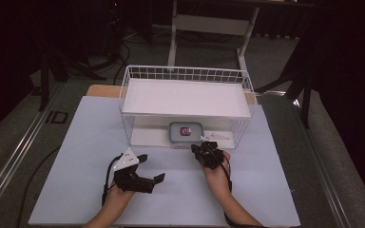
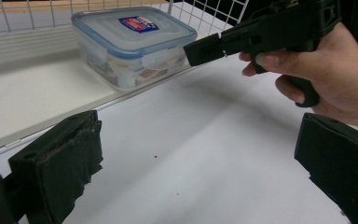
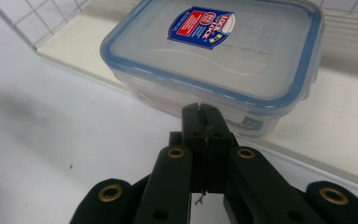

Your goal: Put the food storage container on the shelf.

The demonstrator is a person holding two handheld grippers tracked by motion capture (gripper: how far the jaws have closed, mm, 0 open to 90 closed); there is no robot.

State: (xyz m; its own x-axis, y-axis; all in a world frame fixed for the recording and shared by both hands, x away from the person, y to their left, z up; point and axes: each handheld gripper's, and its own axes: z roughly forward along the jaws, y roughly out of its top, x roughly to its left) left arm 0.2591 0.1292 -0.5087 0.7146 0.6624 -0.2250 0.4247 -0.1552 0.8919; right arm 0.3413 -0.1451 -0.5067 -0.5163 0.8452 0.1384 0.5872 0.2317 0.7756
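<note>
Left gripper (image 1: pixel 148 167): jaws spread wide, holding nothing, over near table (image 1: pixel 76 142). Right gripper (image 3: pixel 201 112): jaws pressed together, empty, tips just short of lidded plastic container (image 3: pixel 214 60) on basket's (image 1: pixel 135 76) lower shelf.

Clear glossy plastic box (image 3: pixel 214 60), white wire rack (image 1: pixel 185 76), seemingly matt table (image 1: pixel 76 142)

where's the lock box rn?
In the high view the lidded plastic container sits on the lower level of the white wire basket shelf, at its front edge, just left of the right gripper.
</note>
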